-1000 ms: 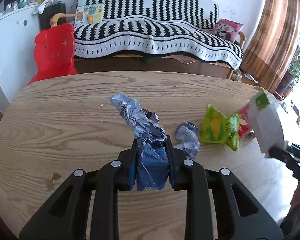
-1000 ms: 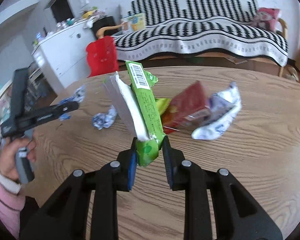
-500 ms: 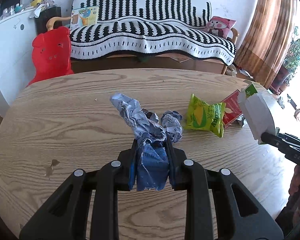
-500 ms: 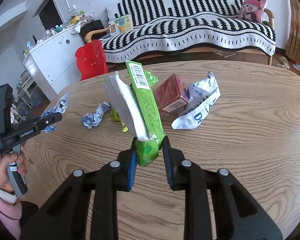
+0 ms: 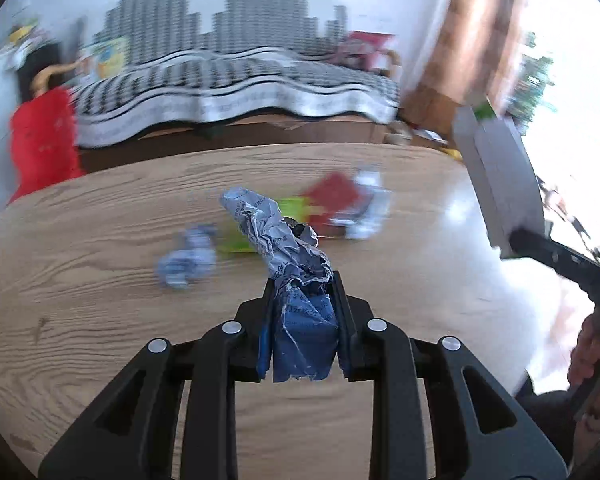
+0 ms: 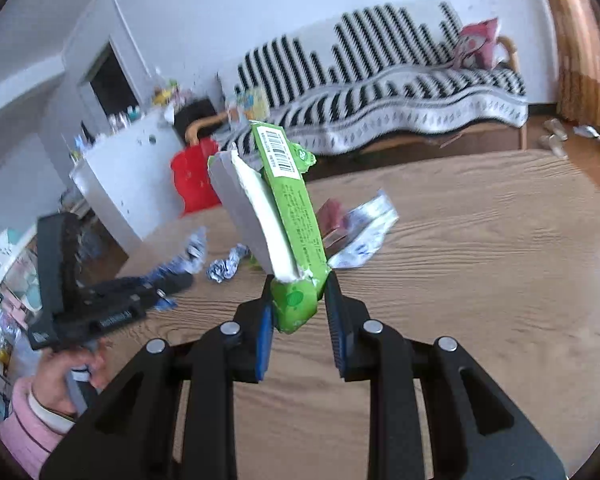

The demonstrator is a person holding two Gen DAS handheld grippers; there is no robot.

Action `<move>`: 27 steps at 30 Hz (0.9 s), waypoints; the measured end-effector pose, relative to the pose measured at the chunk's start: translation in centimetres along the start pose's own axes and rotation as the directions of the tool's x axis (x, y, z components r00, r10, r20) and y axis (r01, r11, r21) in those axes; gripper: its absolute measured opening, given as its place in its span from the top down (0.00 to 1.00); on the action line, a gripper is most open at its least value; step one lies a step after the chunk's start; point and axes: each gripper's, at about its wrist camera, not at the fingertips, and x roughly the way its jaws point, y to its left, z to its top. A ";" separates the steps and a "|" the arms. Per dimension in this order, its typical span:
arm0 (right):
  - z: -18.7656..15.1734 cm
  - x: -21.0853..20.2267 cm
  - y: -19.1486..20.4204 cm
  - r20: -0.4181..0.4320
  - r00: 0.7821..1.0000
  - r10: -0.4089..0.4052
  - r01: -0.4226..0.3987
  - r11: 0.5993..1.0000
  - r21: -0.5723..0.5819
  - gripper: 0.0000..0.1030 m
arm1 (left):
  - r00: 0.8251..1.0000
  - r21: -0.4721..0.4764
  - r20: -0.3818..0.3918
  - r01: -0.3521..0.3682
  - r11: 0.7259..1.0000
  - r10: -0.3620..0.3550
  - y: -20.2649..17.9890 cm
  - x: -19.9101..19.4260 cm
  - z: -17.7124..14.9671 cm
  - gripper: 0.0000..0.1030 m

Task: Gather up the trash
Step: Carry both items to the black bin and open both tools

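Wooden table (image 5: 100,248) has 4 scraps left mid-top; left gripper (image 5: 302,300) clamps crumpled paper (image 5: 276,240), right gripper (image 6: 298,296) clamps green wrapper (image 6: 296,216), both clear of table, probably for binning.

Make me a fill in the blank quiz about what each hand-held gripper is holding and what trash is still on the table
1. The left hand-held gripper is shut on a crumpled wad of ____ paper.
2. The right hand-held gripper is shut on a ____ wrapper with a barcode.
3. A red packet still lies on the ____ table.
4. Behind the table stands a sofa under a black-and-white ____ cover.

Missing words: blue; green; wooden; striped
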 end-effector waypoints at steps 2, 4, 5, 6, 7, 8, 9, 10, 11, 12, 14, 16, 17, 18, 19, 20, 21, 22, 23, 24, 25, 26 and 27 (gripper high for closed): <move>-0.9 -4.5 -1.8 0.043 0.998 -0.049 0.049 0.999 0.004 0.76 | 0.998 0.050 -0.006 0.065 0.997 -0.065 -4.3 -0.1 -0.2 0.76; -2.3 -8.3 -4.0 0.069 0.992 -0.106 0.104 0.994 0.033 0.76 | 0.992 0.128 -0.018 0.125 0.984 -0.124 -9.4 -0.2 -0.7 0.76; -3.2 -10.5 -5.5 0.075 0.987 -0.141 0.137 0.989 0.055 0.76 | 0.989 0.160 -0.025 0.145 0.976 -0.143 -11.4 -0.2 -0.9 0.76; -4.0 -12.1 -6.6 0.077 0.983 -0.169 0.164 0.984 0.069 0.76 | 0.984 0.198 -0.038 0.176 0.964 -0.171 -14.1 -0.1 -1.1 0.76; -5.3 -14.2 -8.1 0.074 0.975 -0.211 0.205 0.975 0.090 0.76 | 0.978 0.232 -0.055 0.208 0.950 -0.201 -16.5 -0.1 -1.5 0.76; -6.7 -16.4 -9.7 0.068 0.965 -0.255 0.247 0.963 0.112 0.76 | 0.968 0.271 -0.081 0.250 0.930 -0.236 -19.6 0.1 -1.9 0.76; -8.2 -18.2 -11.1 0.059 0.954 -0.295 0.285 0.949 0.133 0.76 | 0.958 0.301 -0.106 0.286 0.910 -0.266 -22.1 0.2 -2.4 0.76; -9.6 -19.8 -12.4 0.050 0.944 -0.327 0.316 0.936 0.157 0.76 | 0.942 0.333 -0.144 0.335 0.881 -0.304 -25.4 0.5 -3.2 0.76; -10.9 -21.2 -13.5 0.040 0.935 -0.351 0.339 0.923 0.182 0.76 | 0.929 0.343 -0.172 0.368 0.864 -0.328 -27.3 0.7 -3.7 0.76; -12.8 -23.0 -15.2 0.025 0.924 -0.382 0.367 0.904 0.220 0.76 | 0.905 0.343 -0.221 0.422 0.839 -0.365 -29.7 1.1 -4.5 0.76; -16.7 -26.0 -18.1 -0.011 0.902 -0.431 0.414 0.859 0.302 0.76 | 0.860 0.357 -0.322 0.498 0.790 -0.397 -34.9 2.3 -7.0 0.76; -20.2 -27.3 -20.2 -0.050 0.892 -0.449 0.435 0.822 0.368 0.76 | 0.835 0.419 -0.409 0.530 0.737 -0.368 -39.8 3.8 -10.7 0.76; -22.4 -27.4 -21.3 -0.079 0.889 -0.451 0.442 0.801 0.404 0.76 | 0.818 0.424 -0.449 0.550 0.719 -0.360 -41.2 4.6 -12.1 0.76; -24.7 -27.1 -22.1 -0.110 0.890 -0.443 0.444 0.782 0.437 0.76 | 0.792 0.417 -0.498 0.575 0.704 -0.352 -42.6 5.6 -13.8 0.76; -27.3 -26.5 -23.1 -0.147 0.895 -0.421 0.436 0.761 0.480 0.76 | 0.770 0.404 -0.538 0.592 0.697 -0.343 -43.4 6.6 -15.3 0.76; -28.6 -26.1 -23.6 -0.164 0.900 -0.403 0.428 0.749 0.505 0.76 | 0.747 0.387 -0.580 0.603 0.697 -0.325 -44.2 8.0 -17.3 0.76; -31.2 -25.3 -24.4 -0.191 0.909 -0.370 0.411 0.723 0.555 0.76 | 0.741 0.383 -0.598 0.598 0.704 -0.305 -44.4 8.7 -18.0 0.77; -32.5 -25.1 -24.9 -0.201 0.912 -0.357 0.405 0.708 0.579 0.76 | 0.733 0.382 -0.618 0.595 0.707 -0.284 -44.9 9.3 -18.8 0.77; -33.8 -24.9 -25.3 -0.208 0.915 -0.345 0.398 0.691 0.603 0.76 | 0.734 0.389 -0.617 0.598 0.701 -0.284 -45.2 9.4 -18.8 0.77; -34.9 -24.6 -25.9 -0.215 0.919 -0.331 0.390 0.674 0.627 0.76 | 0.743 0.401 -0.610 0.589 0.702 -0.275 -45.5 9.5 -18.9 0.77; -35.4 -24.5 -26.1 -0.218 0.920 -0.326 0.387 0.669 0.635 0.76 | 0.743 0.400 -0.615 0.581 0.709 -0.262 -45.6 9.8 -19.0 0.77; -35.8 -24.5 -26.3 -0.222 0.921 -0.321 0.386 0.666 0.638 0.76 | 0.737 0.394 -0.628 0.577 0.715 -0.250 -45.6 10.3 -19.2 0.77; -36.0 -24.4 -26.3 -0.224 0.922 -0.317 0.385 0.666 0.639 0.76 | 0.736 0.394 -0.632 0.574 0.717 -0.242 -45.6 10.5 -19.3 0.77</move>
